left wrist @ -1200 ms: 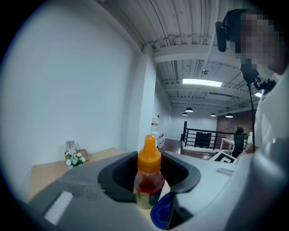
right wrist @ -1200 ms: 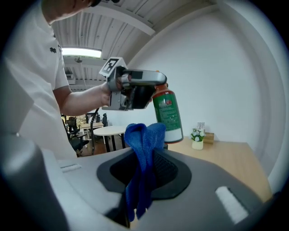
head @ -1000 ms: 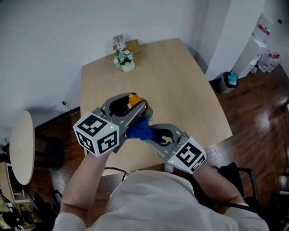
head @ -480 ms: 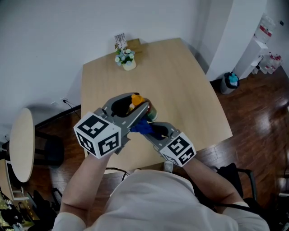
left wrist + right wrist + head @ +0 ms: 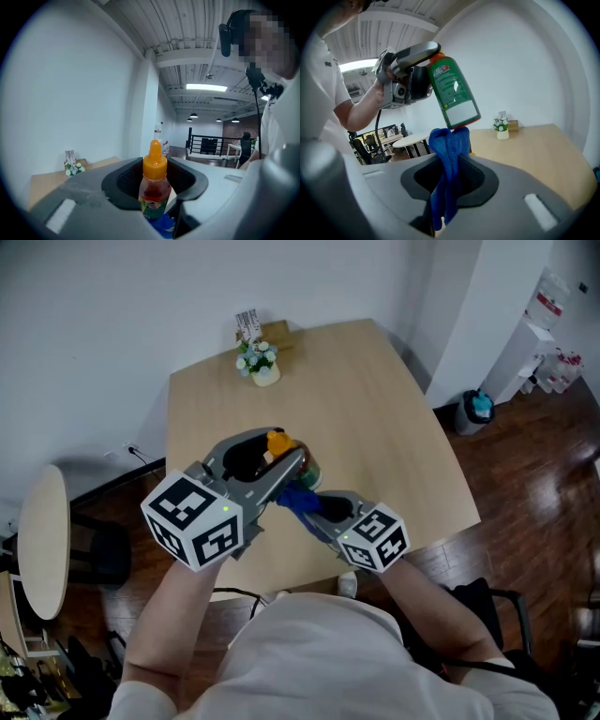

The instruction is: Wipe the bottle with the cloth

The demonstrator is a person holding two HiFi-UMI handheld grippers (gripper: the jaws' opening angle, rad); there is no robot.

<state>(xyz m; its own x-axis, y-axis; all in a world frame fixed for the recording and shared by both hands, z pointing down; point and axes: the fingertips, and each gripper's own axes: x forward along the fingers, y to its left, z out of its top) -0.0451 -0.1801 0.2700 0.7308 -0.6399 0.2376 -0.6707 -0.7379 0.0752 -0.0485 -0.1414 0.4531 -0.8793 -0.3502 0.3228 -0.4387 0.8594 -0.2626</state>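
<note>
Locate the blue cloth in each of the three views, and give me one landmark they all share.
Head view: cloth at centre, just below the bottle.
Left gripper view: bottom centre, a blue scrap under the bottle.
Right gripper view: centre, clamped in the right gripper, its top against the bottle's base.
Shared landmark: the flower pot at the table's far edge.

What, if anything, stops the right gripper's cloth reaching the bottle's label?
Probably nothing, so yes: the cloth in the right gripper touches the bottle at its base, and the label is uncovered.
</note>
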